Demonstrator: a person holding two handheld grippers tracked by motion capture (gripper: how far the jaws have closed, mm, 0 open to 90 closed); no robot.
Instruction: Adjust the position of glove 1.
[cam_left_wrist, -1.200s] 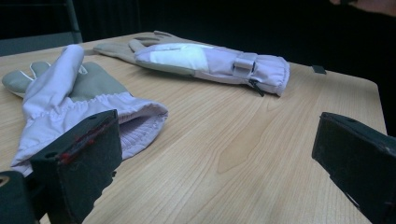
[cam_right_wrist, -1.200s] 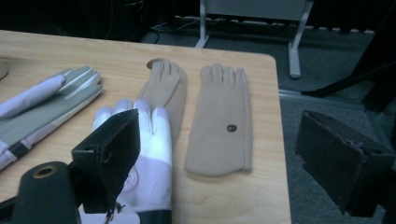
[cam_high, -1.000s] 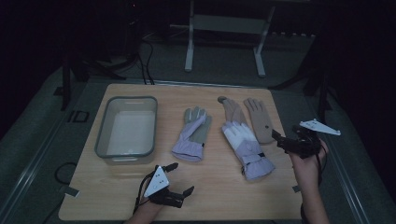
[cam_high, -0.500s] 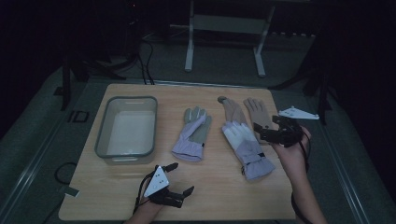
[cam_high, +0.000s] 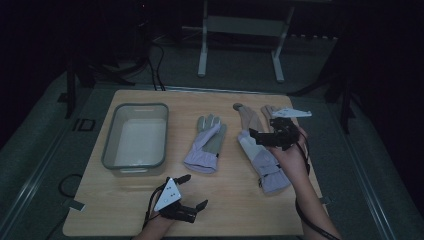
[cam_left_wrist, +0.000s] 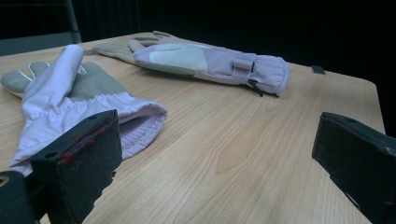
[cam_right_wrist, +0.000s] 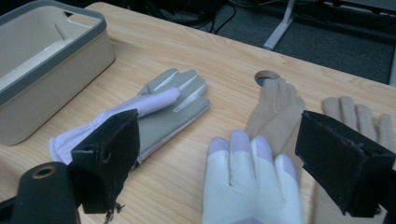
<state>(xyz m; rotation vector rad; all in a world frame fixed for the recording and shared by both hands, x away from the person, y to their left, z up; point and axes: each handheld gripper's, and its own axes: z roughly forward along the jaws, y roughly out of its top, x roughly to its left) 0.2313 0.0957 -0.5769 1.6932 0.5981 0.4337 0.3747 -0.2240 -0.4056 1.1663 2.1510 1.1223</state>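
Dark floor surrounds the wooden table (cam_high: 120, 210), and I judge my right gripper (cam_high: 264, 138), jaws apart over the lilac glove (cam_high: 263, 162) at the frame's right, may also pinch the tan glove (cam_high: 247, 119) beneath, while my left gripper (cam_high: 192, 191) waits open at bottom centre.

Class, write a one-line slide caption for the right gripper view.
Open right gripper poised above a lavender glove.

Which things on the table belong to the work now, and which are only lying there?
In the work: right gripper, open over the white-and-lilac glove.
Only lying there: tan gloves beneath it, lilac-and-grey glove, tub; left gripper waits, open.
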